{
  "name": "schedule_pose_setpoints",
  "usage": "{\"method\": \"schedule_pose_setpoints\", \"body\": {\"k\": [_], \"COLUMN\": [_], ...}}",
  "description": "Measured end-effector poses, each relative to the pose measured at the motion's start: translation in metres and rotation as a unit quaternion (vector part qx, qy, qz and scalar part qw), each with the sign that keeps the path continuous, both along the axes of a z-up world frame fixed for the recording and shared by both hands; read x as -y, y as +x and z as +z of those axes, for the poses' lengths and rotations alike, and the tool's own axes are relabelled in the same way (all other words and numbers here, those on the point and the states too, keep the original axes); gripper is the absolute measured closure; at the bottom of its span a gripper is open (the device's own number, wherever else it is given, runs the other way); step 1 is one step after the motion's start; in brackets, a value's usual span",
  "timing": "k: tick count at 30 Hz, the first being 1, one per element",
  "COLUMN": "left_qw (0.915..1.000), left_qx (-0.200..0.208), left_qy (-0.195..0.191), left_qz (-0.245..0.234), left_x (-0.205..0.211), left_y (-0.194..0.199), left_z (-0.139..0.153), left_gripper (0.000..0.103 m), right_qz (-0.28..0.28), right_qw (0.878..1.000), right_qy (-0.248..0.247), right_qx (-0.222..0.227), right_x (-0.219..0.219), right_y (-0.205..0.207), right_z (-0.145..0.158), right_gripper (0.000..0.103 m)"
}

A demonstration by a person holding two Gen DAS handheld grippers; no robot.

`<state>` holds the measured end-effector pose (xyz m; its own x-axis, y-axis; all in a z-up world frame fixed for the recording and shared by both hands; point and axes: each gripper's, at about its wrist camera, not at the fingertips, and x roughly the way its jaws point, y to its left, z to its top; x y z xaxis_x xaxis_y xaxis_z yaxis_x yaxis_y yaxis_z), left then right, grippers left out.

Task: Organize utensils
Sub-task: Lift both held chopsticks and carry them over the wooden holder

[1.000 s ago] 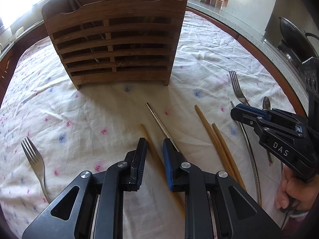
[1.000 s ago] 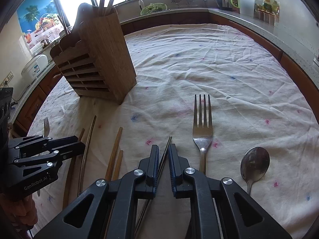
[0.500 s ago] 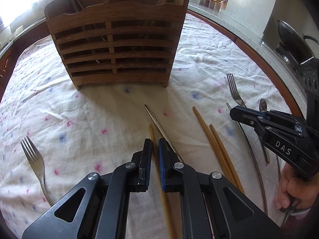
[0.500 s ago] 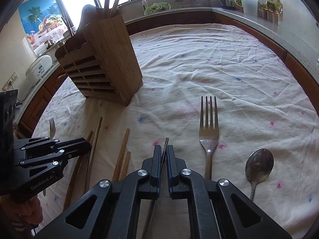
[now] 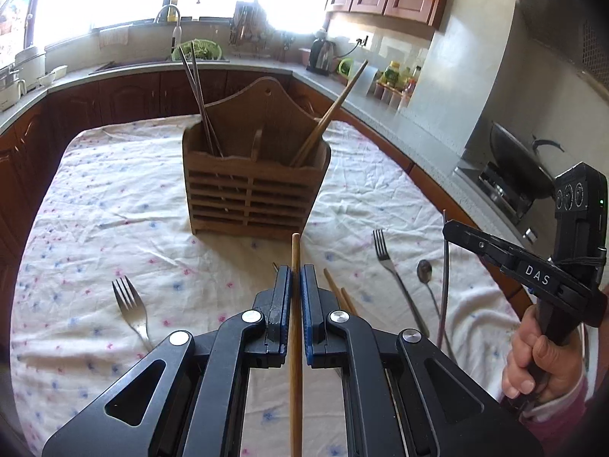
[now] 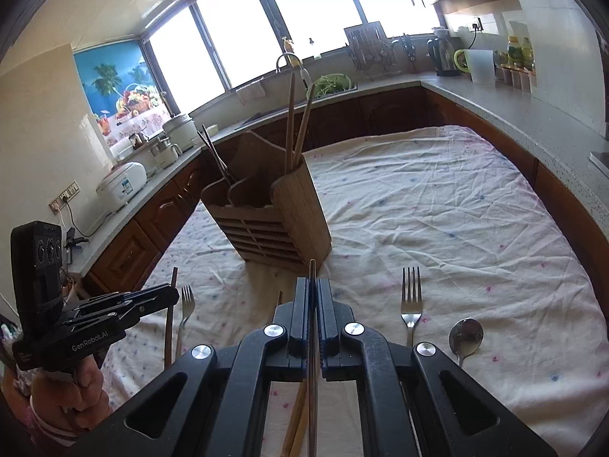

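Observation:
My left gripper (image 5: 296, 272) is shut on a wooden chopstick (image 5: 295, 251) and holds it above the cloth, pointing at the wooden utensil holder (image 5: 253, 198). My right gripper (image 6: 312, 285) is shut on a thin metal chopstick (image 6: 312, 270), also lifted; it shows in the left wrist view (image 5: 444, 266) too. The holder (image 6: 274, 221) has metal chopsticks in its left part and wooden ones in its right part. On the cloth lie a fork (image 5: 129, 304), two wooden chopsticks (image 5: 338, 293), another fork (image 5: 384, 259) and a spoon (image 5: 424, 270).
The flowered tablecloth (image 5: 114, 190) covers the table. A kitchen counter with a sink, kettle, jars and a wok on a stove (image 5: 517, 167) runs around the back and right. The fork (image 6: 411, 297) and spoon (image 6: 465, 331) lie to the right of my right gripper.
Both grippers closed on their chopsticks and lifted them off the cloth, tilting up so the whole holder and counter come into view.

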<state>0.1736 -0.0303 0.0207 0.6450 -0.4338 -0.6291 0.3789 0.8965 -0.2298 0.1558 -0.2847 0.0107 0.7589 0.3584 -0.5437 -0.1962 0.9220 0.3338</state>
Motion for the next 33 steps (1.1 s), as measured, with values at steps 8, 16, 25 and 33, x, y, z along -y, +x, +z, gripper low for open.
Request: {"method": "schedule_pose_setpoints", "body": {"k": [8, 16, 25, 33], "left_qw": [0.9976, 0.9941, 0.9921, 0.9913], "left_qx": [0.056, 0.088, 0.098, 0.103], "left_qy": [-0.038, -0.053, -0.061, -0.063], "left_qz": [0.015, 0.034, 0.048, 0.053], "left_x": [-0.030, -0.048, -0.059, -0.062], "left_y": [-0.023, -0.028, -0.025, -0.019], "left_z": [0.041, 0.061, 0.068, 0.072], "left_gripper": [0.098, 0.098, 0.098, 0.098], "right_qz": [-0.005, -0.005, 0.005, 0.010], "right_qw": [0.997, 0.994, 0.993, 0.993], "right_qy": [0.006, 0.004, 0.000, 0.000], "right_qx": [0.079, 0.111, 0.114, 0.116], "right_x": [-0.001, -0.006, -0.013, -0.017], "right_y": [-0.029, -0.030, -0.023, -0.017], "right_z": [0.057, 0.080, 0.085, 0.088], "right_gripper": [0.099, 0.100, 0.100, 0.100]}}
